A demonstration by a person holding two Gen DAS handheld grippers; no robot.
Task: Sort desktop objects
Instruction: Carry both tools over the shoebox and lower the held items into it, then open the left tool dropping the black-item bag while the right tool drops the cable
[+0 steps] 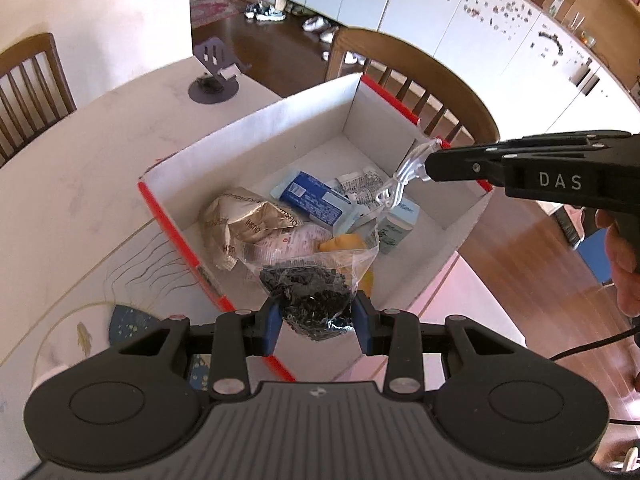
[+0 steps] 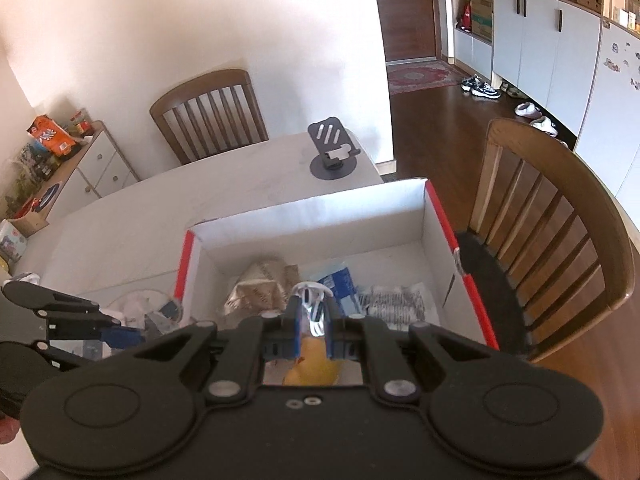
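Hanging over the box's (image 1: 256, 136) near rim, both-claw-held clear bag (image 1: 320, 272).

The right gripper (image 2: 313, 322) pinches a clear bag's twisted top (image 2: 311, 300) over an open white box (image 2: 320, 216) holding packets. The left gripper (image 2: 116, 336) sits at lower left.

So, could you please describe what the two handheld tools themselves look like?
Both are matte black plastic with blue finger pads and silver pivot screws. The right tool carries white "DAS" lettering on its side; the left tool has a ribbed body and two round discs. A black cable trails nearby.
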